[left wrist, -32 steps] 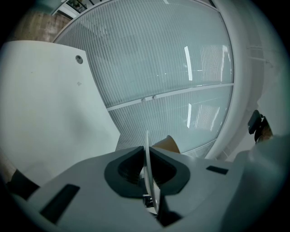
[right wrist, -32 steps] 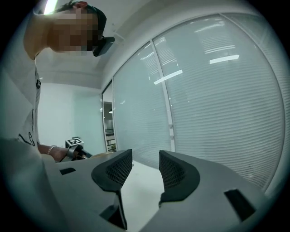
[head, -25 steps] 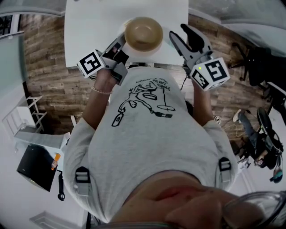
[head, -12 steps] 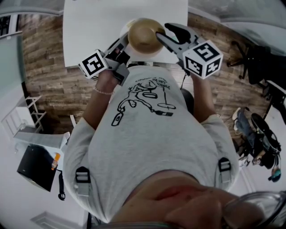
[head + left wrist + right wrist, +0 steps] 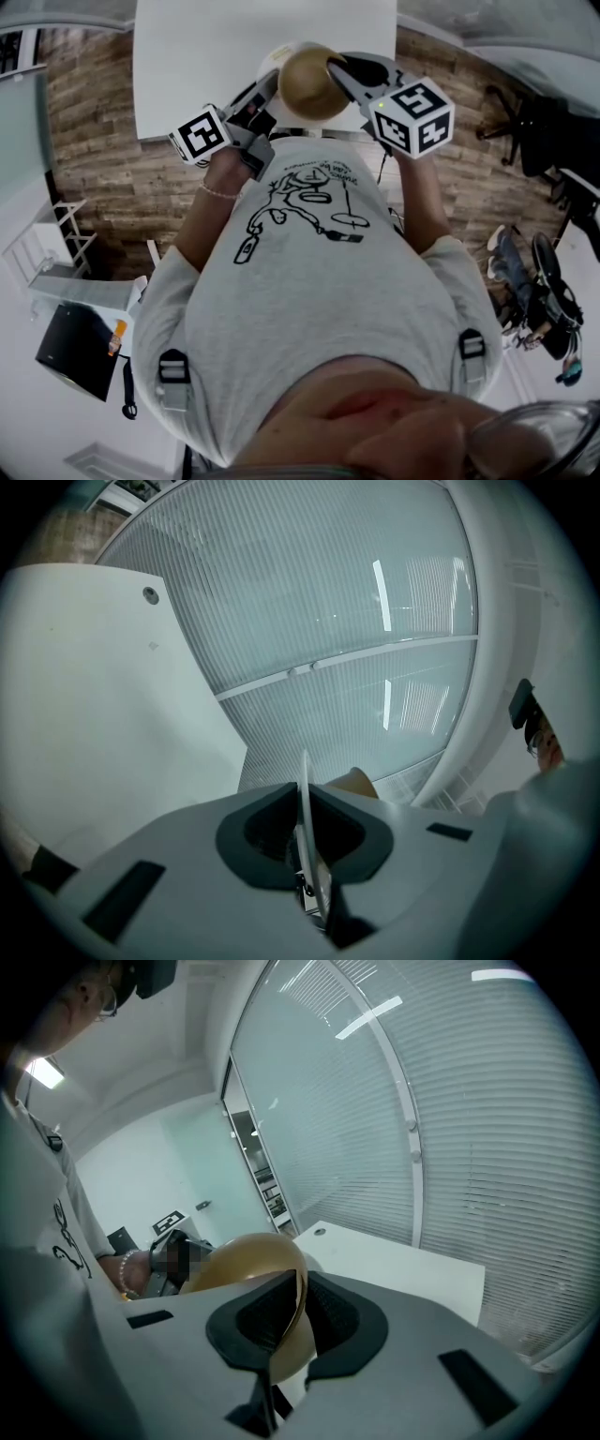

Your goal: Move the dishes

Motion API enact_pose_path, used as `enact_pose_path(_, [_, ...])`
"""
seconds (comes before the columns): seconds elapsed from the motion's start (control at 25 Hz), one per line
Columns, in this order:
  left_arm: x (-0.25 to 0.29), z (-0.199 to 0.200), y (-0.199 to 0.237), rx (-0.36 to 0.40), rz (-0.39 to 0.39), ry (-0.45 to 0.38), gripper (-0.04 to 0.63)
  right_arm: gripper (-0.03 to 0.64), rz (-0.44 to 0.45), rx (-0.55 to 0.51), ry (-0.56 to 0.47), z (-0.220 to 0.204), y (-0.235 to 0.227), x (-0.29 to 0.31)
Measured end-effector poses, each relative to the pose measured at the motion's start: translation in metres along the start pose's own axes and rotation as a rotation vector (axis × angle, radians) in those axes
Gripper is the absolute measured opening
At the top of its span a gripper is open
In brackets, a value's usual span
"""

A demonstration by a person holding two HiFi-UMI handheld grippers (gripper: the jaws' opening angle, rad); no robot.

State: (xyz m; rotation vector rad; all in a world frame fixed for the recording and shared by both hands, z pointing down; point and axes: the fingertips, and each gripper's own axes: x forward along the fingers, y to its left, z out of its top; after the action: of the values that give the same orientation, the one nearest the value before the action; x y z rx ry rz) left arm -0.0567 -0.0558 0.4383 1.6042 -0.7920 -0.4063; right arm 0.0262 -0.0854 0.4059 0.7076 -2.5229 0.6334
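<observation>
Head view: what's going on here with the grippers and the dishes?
A person stands at the white table with a gripper in each hand. The left gripper is clamped on the rim of the white plate. The jaws of the right gripper have just been closing and now pinch the rim of the brown bowl.

I see a golden-brown bowl (image 5: pixel 309 82), a thin white plate (image 5: pixel 307 808), a plain white tabletop (image 5: pixel 206 56) and a brown wood-plank floor (image 5: pixel 94 141).

- The brown bowl (image 5: pixel 307 82) is held up by its rim, tipped on its side, over the white table's (image 5: pixel 206 56) near edge.
- The white plate (image 5: pixel 267 64) is held by its thin edge, just beside the bowl.
</observation>
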Motion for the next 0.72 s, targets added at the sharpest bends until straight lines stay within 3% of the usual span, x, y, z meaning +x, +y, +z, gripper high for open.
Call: enact_pose_path(0.72, [-0.008,0.017,0.017,-0.004,0.029,-0.033,0.02,0.043,-0.043,0.078,-0.057,0.006,-0.019,-0.01])
